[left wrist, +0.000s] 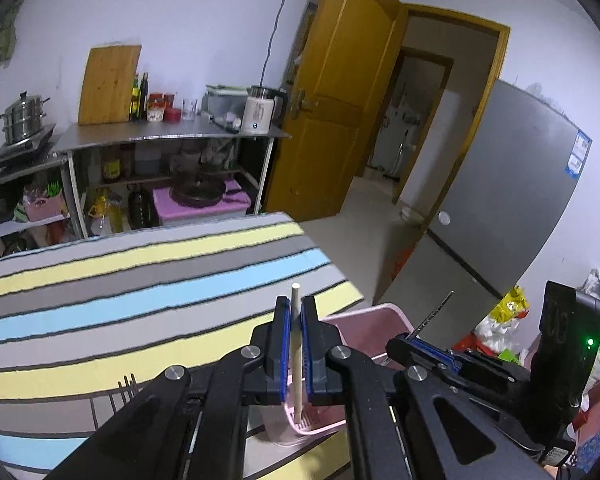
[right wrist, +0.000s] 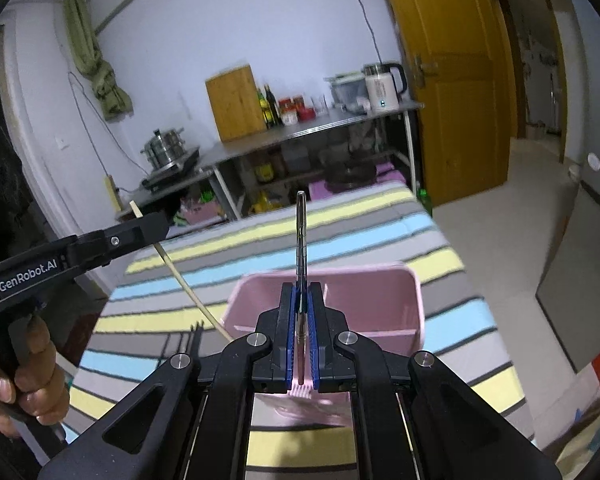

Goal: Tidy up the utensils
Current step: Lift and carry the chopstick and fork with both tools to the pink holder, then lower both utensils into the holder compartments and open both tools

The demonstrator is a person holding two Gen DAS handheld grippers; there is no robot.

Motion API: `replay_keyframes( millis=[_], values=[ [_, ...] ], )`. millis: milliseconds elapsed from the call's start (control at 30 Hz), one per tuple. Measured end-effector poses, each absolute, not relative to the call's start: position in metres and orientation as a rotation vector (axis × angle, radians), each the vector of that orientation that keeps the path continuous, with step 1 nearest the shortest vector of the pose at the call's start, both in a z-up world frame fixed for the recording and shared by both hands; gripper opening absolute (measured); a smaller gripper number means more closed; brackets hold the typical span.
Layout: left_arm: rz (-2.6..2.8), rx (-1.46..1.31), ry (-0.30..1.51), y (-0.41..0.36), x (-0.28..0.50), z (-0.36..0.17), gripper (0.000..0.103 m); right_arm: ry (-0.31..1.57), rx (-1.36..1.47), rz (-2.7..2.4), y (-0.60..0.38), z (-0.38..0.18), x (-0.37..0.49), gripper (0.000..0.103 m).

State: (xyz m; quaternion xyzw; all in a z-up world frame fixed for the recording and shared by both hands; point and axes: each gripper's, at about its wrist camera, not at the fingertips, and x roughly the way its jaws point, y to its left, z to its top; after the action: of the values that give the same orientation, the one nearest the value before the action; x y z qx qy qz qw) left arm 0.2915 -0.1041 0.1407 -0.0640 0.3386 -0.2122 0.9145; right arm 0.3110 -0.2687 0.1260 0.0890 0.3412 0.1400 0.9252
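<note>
Left wrist view has the left gripper [left wrist: 296,344] clenched on a wooden chopstick [left wrist: 296,344], its long axis upright and the lower tip poised over the pink utensil basket [left wrist: 380,320] directly below. Beside it, the right gripper [right wrist: 300,332] is clamped on a metal chopstick [right wrist: 301,232], also upright, above the same basket on the striped table [right wrist: 452,248]. Both claws sit right at the basket; the drop looks straight down, and a fork [right wrist: 196,336] lies just left of it.

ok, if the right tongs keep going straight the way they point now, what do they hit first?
Most likely the pink plastic basket: the right tongs, shut on a thin metal utensil, aim down into its open top. Depth is unclear, so possibly its far wall.
</note>
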Motion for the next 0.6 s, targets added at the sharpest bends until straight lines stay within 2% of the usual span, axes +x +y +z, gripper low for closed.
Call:
replay_keyframes(
  millis=[367, 467, 600],
  values=[
    [-0.436, -0.096, 0.730, -0.109, 0.296, 0.109, 0.007, 0.773, 0.177, 0.278, -0.271, 0.098, 0.320, 0.006],
    [-0.435, -0.089, 0.733, -0.110, 0.294, 0.110, 0.007, 0.758, 0.180, 0.276, -0.273, 0.102, 0.318, 0.013],
    [-0.438, -0.098, 0.705, -0.105, 0.286, 0.118, 0.016, 0.736, 0.192, 0.272, -0.278, 0.108, 0.312, 0.015]
  ],
)
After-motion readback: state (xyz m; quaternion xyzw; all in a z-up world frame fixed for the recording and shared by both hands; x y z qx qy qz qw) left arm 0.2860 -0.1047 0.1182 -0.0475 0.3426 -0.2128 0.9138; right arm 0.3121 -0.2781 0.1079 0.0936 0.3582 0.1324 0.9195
